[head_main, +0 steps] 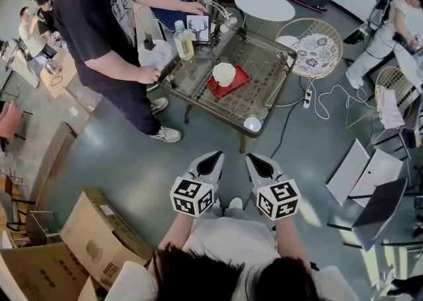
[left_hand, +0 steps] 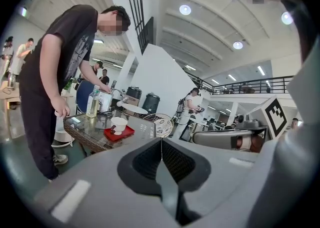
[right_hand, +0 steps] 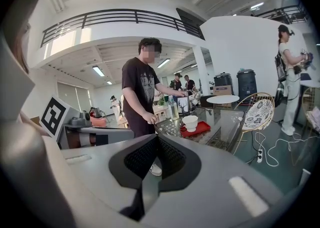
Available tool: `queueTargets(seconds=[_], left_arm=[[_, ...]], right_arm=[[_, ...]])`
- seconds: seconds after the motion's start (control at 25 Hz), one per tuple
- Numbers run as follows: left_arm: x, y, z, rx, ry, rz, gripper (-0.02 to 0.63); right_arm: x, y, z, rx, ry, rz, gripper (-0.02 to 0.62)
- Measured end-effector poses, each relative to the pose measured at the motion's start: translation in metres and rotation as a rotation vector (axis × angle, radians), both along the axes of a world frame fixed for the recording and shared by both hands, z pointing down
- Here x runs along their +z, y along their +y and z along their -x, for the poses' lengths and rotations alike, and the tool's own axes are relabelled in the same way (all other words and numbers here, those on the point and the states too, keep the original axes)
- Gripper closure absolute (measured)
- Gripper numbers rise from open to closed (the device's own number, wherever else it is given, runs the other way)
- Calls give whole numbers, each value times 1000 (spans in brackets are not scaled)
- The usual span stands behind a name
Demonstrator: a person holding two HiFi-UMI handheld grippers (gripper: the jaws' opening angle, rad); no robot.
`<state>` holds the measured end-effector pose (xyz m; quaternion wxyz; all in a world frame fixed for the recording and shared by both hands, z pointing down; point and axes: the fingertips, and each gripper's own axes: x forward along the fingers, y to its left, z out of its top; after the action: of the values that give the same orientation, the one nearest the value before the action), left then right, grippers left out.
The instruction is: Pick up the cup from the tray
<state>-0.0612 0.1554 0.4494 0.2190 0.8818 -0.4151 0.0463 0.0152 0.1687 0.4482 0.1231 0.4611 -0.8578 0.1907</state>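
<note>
A white cup (head_main: pixel 224 73) stands on a small red tray (head_main: pixel 238 81) on the glass-topped wicker table (head_main: pixel 264 88). The same cup (left_hand: pixel 119 124) and tray (left_hand: pixel 126 134) show far off in the left gripper view, and the cup (right_hand: pixel 190 122) and tray (right_hand: pixel 202 129) in the right gripper view. My left gripper (head_main: pixel 210 161) and right gripper (head_main: pixel 259 165) are held side by side close to my body, well short of the table. Both have their jaws pressed together with nothing between them.
A person in a black shirt (head_main: pixel 99 22) stands at the table's left, hands on it. A bottle (head_main: pixel 184 40) and a small picture frame (head_main: pixel 199 28) are on the table. A round wicker chair (head_main: pixel 310 45) is behind, cardboard boxes (head_main: pixel 92 233) at my left, cables (head_main: pixel 330 104) on the floor.
</note>
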Motion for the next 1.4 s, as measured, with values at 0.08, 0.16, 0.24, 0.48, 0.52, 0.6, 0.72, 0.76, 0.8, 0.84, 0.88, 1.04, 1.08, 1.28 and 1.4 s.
queueTargets(seconds=[0.08, 0.16, 0.24, 0.48, 0.52, 0.6, 0.72, 0.76, 0.8, 0.84, 0.88, 1.04, 1.08, 1.28, 1.4], left_arm=[[0, -1, -2, 3, -2, 0, 606], [1, -2, -5, 10, -3, 3, 604], [3, -2, -8, 17, -8, 8, 580], [2, -11, -6, 16, -24, 7, 528], [1, -12, -5, 13, -26, 5, 526], [0, -16, -4, 7, -36, -2, 522], [0, -19, -3, 4, -44, -10, 506], [0, -20, -3, 6, -45, -10, 505], [0, -20, -4, 10, -46, -11, 503], [1, -20, -4, 15, -49, -11, 502], [1, -20, -5, 21, -52, -11, 499], [1, -20, -8, 35, -64, -12, 483], [1, -20, -8, 36, -66, -11, 474], [2, -20, -10, 48, -79, -15, 417], [3, -22, -12, 50, -81, -11, 396]], right_arm=[[0, -2, -4, 13, -2, -4, 572], [1, -4, -8, 13, -1, -4, 560], [1, -5, -9, -2, -6, -7, 531], [-7, -12, -8, -46, -25, -45, 346], [-8, -13, -9, -49, -27, -51, 339], [-10, -15, -10, -52, -20, -60, 320], [-8, -18, -12, -59, -5, -66, 293], [-8, -18, -13, -60, -2, -67, 286], [-7, -19, -13, -61, 0, -67, 282], [-7, -20, -14, -62, 3, -67, 282], [-6, -20, -14, -63, 5, -67, 281], [-5, -23, -16, -61, 11, -66, 279], [-5, -23, -16, -61, 12, -65, 279], [-2, -24, -18, -71, 19, -63, 268], [-1, -25, -20, -80, 28, -67, 261]])
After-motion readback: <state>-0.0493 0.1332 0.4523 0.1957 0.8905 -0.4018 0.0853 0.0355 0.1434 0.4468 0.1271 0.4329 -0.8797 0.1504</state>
